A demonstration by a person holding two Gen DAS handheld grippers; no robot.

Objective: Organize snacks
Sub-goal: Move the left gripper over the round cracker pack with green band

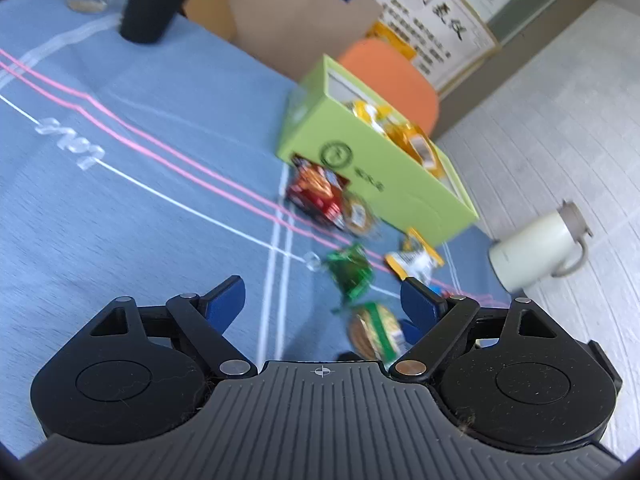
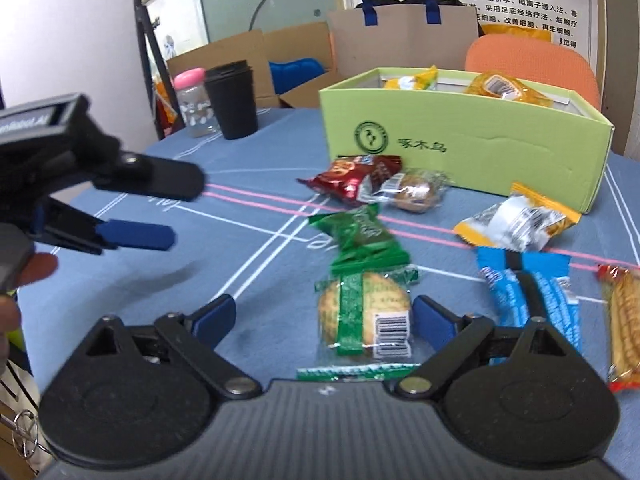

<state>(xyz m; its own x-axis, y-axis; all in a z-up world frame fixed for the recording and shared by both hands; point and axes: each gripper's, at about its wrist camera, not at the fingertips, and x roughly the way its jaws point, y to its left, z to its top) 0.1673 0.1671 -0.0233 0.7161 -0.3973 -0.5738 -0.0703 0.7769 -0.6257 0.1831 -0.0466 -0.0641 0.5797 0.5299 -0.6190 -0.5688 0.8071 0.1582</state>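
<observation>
A green box [image 2: 460,148] holding yellow snack packs [image 2: 506,88] stands on the blue tablecloth [image 2: 168,248]; it also shows in the left wrist view [image 1: 384,176]. Loose snacks lie in front of it: a red pack [image 2: 352,174], a clear-wrapped cake [image 2: 416,192], a green pack [image 2: 364,236], a green-banded biscuit pack [image 2: 364,320], a yellow pack [image 2: 520,220], blue packs [image 2: 528,292] and an orange biscuit pack [image 2: 624,320]. My right gripper [image 2: 324,316] is open around the biscuit pack. My left gripper [image 1: 324,300] is open and empty above the cloth, and shows at the left of the right wrist view [image 2: 136,236].
A black cup [image 2: 232,100] and a pink-lidded jar [image 2: 192,100] stand at the table's far side. Cardboard boxes [image 2: 256,64], a paper bag [image 2: 400,36] and an orange chair [image 2: 532,64] are behind. A white kettle [image 1: 540,248] is on the floor.
</observation>
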